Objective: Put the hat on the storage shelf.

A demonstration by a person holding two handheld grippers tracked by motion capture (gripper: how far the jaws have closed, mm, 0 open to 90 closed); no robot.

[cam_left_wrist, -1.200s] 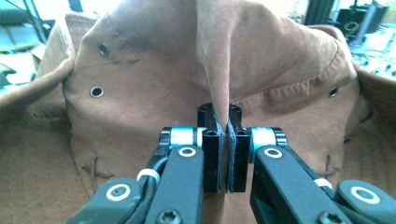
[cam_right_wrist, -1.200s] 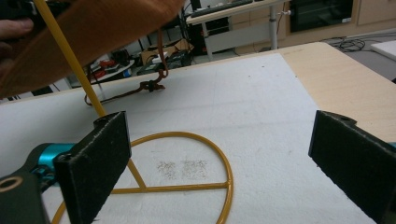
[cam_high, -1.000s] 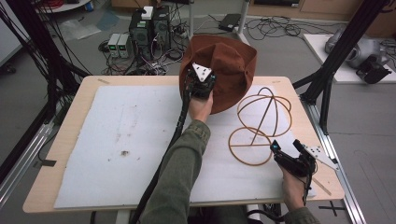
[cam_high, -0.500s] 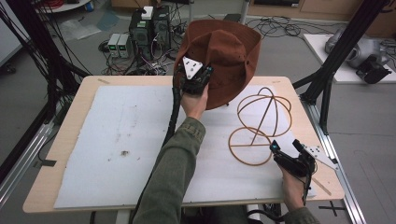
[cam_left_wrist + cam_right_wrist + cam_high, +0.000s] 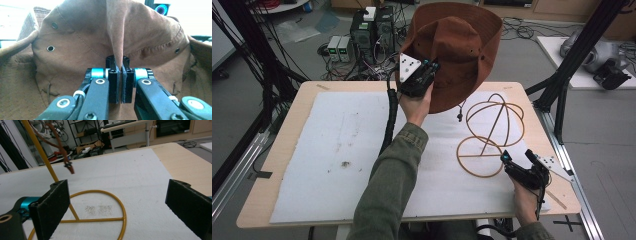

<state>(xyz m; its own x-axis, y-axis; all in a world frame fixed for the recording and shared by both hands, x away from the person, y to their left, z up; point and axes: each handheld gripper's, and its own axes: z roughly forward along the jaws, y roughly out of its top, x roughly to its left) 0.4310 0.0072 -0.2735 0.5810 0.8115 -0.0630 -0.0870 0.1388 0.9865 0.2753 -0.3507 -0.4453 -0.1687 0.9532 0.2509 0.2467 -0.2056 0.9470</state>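
High view gives you the layout: one desk [image 5: 532, 95], covered by one white mat [image 5: 337, 150], with one brown hat [image 5: 457, 45] held up in the air over the far edge and one wire hat stand [image 5: 489, 132] standing on the mat to the right of middle.

Your left claw [image 5: 424, 75] is pinched tight on a fold of the hat's cloth, which the left gripper view shows as a thin pleat squeezed between the two pads with the crown [image 5: 82, 37] spread behind it. The hat hangs tilted, brim toward the camera, and one cord [image 5: 459, 111] dangles from it just above the stand's domed top.

From that claw, the stand lies toward you and to the right, and lower; its dome is the nearer part, its flat ring base [image 5: 477, 157] the part closest to you. The stand's post leans from base up to dome, so the hat probably has to come down over that dome.

Your right claw [image 5: 518, 159] rests with jaws wide apart, gripping nothing, just beside the ring base [image 5: 100, 207]. It is the nearer one to steady the stand.
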